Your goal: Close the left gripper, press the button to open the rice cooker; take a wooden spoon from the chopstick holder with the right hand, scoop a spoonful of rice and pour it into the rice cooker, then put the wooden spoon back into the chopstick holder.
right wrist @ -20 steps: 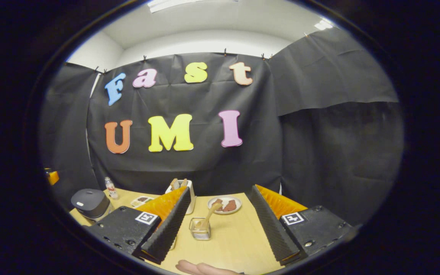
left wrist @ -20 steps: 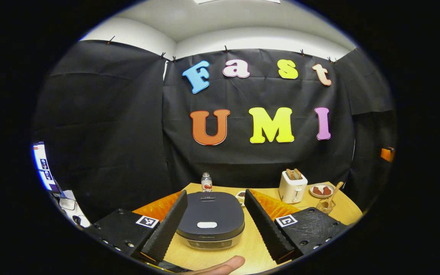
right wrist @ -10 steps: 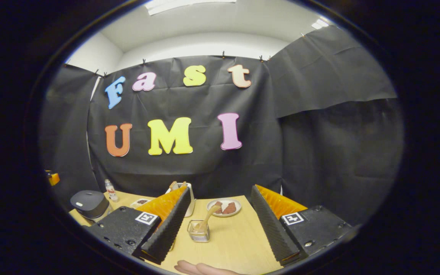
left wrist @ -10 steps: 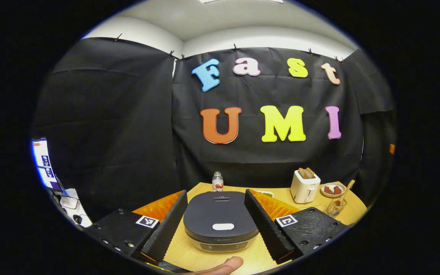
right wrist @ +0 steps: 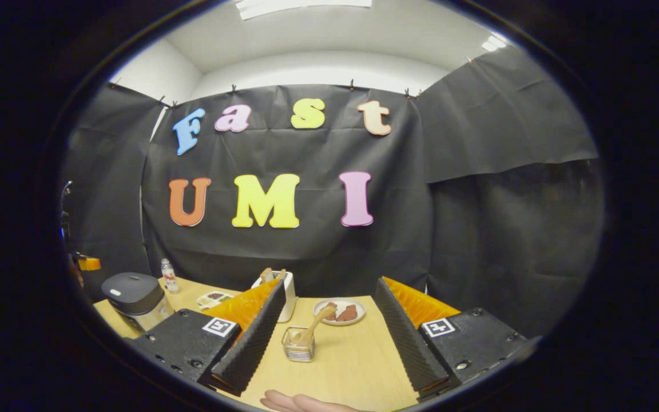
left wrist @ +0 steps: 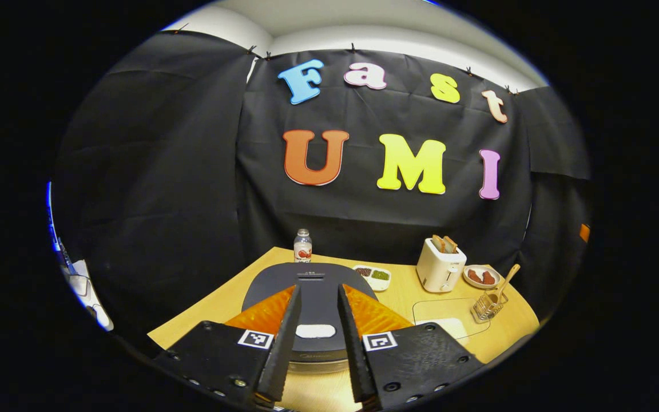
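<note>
The dark rice cooker [left wrist: 318,280] stands lid-down on the wooden table, close under my left gripper [left wrist: 318,289]. Its fingers have narrowed to a slim gap, and the lid's white button [left wrist: 315,331] shows between them, untouched. At the far right a wire chopstick holder [left wrist: 487,306] carries the wooden spoon [left wrist: 504,281]. My right gripper [right wrist: 330,282] hangs open over the table with nothing held. The chopstick holder [right wrist: 299,349] and spoon [right wrist: 315,323] stand ahead between its fingers. The rice cooker [right wrist: 131,292] sits far left there. A clear tray [left wrist: 449,315] holds something white.
A white toaster [left wrist: 440,266] with bread, a plate [left wrist: 481,276] of reddish food, a small two-part dish [left wrist: 372,273] and a bottle [left wrist: 302,246] line the table's back. A person's fingers [right wrist: 301,403] show at the bottom of the right gripper view.
The left gripper's fingers have come much closer together and it has moved in over the rice cooker, tilting down. The right gripper has barely shifted and stays open.
</note>
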Motion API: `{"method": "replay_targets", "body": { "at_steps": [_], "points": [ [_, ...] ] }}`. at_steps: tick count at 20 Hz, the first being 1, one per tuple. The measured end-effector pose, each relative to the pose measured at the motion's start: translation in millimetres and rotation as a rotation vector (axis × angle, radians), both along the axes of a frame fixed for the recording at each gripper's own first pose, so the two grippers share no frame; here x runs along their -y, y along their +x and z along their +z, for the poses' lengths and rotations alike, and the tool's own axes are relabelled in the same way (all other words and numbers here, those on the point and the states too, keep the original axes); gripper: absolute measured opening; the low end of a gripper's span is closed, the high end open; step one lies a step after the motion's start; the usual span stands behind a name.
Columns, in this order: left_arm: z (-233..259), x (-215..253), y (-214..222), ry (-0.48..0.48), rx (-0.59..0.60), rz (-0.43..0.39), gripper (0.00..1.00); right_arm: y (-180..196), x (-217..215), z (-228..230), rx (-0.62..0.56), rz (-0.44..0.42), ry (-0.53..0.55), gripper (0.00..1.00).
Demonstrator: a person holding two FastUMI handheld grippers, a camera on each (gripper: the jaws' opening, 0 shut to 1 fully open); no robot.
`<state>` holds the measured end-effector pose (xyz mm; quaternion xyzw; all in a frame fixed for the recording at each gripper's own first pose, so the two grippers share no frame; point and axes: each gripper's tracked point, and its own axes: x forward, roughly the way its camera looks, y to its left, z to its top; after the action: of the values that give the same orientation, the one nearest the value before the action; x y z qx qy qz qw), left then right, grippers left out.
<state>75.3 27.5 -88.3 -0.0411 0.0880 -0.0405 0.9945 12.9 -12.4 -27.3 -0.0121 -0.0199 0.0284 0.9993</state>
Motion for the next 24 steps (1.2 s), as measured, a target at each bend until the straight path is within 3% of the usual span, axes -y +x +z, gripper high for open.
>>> {"method": "replay_targets", "body": {
  "at_steps": [1,2,3,4,12,13,14,19,22,24],
  "points": [
    [-5,5,1,0.009,-0.02,-0.011,0.31,0,-2,-4,-0.001,0.009,-0.002,1.0],
    [-12,5,3,0.017,-0.048,-0.017,0.24,0,-2,-8,-0.006,0.016,-0.004,1.0],
    [-18,2,5,0.026,-0.069,-0.009,0.1,2,-2,-12,-0.011,0.019,-0.007,1.0],
    [-21,-3,9,0.032,-0.078,0.013,0.07,2,-1,-15,-0.015,0.021,-0.01,1.0],
    [-74,-7,16,0.099,-0.261,0.073,0.06,9,26,-30,-0.024,-0.004,-0.024,1.0],
    [-59,-4,-4,0.078,-0.284,0.066,0.07,10,29,-33,-0.026,-0.009,-0.022,1.0],
    [-75,-6,11,0.058,-0.289,0.072,0.0,9,31,-36,-0.03,-0.01,-0.02,1.0],
    [-87,-5,17,0.078,-0.347,0.062,0.0,12,38,-48,-0.052,-0.014,-0.013,1.0],
    [-92,-8,15,0.125,-0.373,0.085,0.0,12,39,-55,-0.063,-0.018,-0.004,1.0],
    [-88,-6,16,0.106,-0.35,0.13,0.0,12,39,-62,-0.079,-0.022,-0.001,1.0]
  ]
}}
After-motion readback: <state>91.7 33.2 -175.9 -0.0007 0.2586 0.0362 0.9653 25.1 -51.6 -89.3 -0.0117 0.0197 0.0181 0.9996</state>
